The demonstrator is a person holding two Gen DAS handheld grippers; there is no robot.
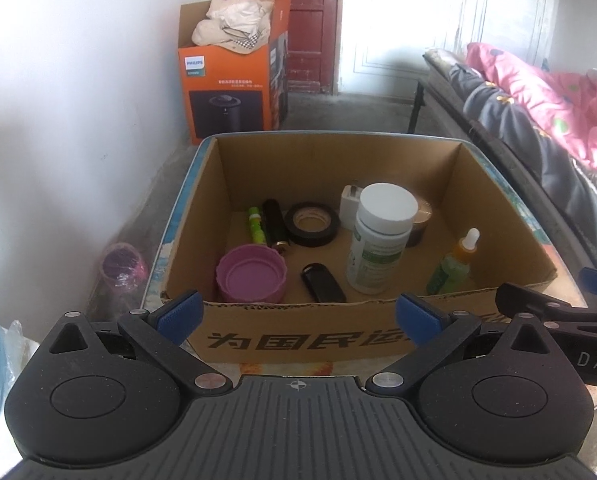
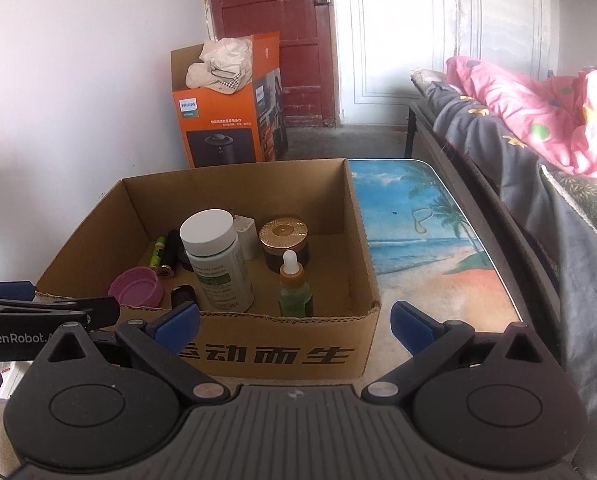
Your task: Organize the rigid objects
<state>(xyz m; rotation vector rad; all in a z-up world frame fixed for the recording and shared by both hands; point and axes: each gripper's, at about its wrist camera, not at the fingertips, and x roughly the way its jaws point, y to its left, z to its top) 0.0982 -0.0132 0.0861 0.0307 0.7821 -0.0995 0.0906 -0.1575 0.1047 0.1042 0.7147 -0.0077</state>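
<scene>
We judge the sorting nearly or wholly done: every small item we can see already sits inside the open cardboard box (image 1: 338, 320), and the beach-print tabletop (image 2: 438, 248) beside it shows nothing left to collect. Our left gripper (image 1: 298, 314) and right gripper (image 2: 294, 322) both hang just short of the box's near wall, jaws spread wide and holding nothing. The box is plain corrugated board with a rough torn front edge and bold black printed characters. Inside, the white pill bottle (image 1: 380, 236) stands upright, smooth plastic with a flat round cap; the green dropper bottle (image 2: 294, 288) stands near it, translucent with a rubbery white bulb. A pink ribbed lid (image 1: 252, 274) lies open side up, beside a glossy black key fob (image 1: 323, 288), a roll of black tape (image 1: 312, 224) lying flat, a green tube (image 1: 255, 226), a black cylinder (image 1: 275, 222), a white charger plug (image 2: 247, 236) and a dark jar with a gold ridged lid (image 2: 284, 242).
</scene>
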